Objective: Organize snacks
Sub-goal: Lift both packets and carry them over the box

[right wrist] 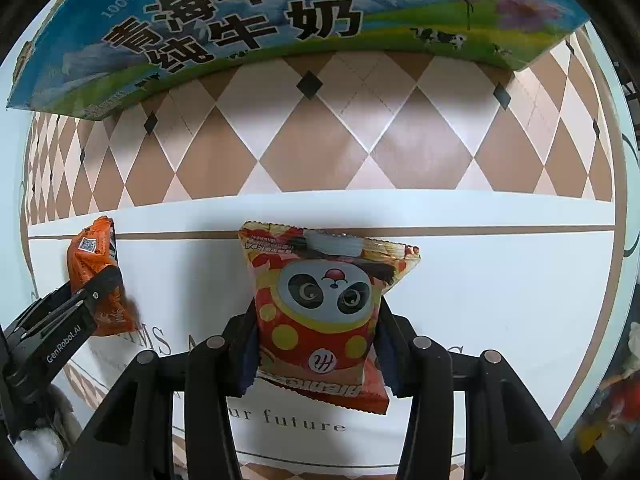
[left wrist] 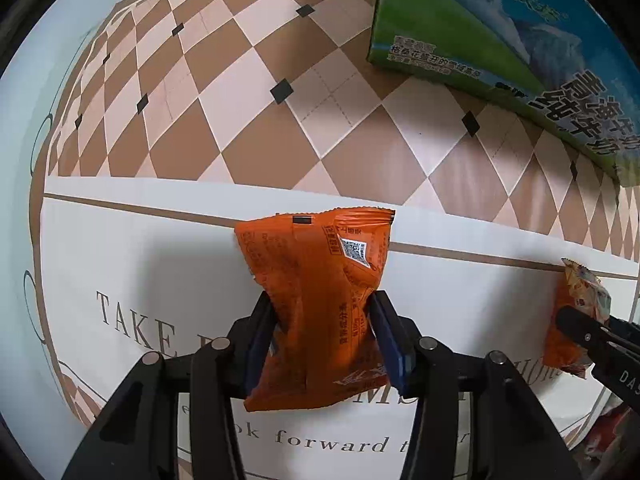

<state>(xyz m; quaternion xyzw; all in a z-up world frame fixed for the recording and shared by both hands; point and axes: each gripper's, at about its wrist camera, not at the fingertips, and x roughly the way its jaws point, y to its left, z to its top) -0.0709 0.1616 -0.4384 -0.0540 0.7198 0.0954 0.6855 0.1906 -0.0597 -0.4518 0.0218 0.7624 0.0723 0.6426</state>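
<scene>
My left gripper (left wrist: 320, 312) is shut on an orange snack packet (left wrist: 316, 272) and holds it above the white printed part of the tablecloth. My right gripper (right wrist: 316, 332) is shut on a red and yellow panda snack packet (right wrist: 320, 304). In the left wrist view the panda packet (left wrist: 576, 312) and the right gripper show at the right edge. In the right wrist view the orange packet (right wrist: 94, 268) and the left gripper show at the left edge. Both packets hang side by side, apart.
A blue and green milk carton box (left wrist: 500, 28) stands at the back on the brown and cream diamond tablecloth (left wrist: 260, 120); it also fills the top of the right wrist view (right wrist: 260, 28). Blurred snack packets (right wrist: 624, 392) lie at the far right.
</scene>
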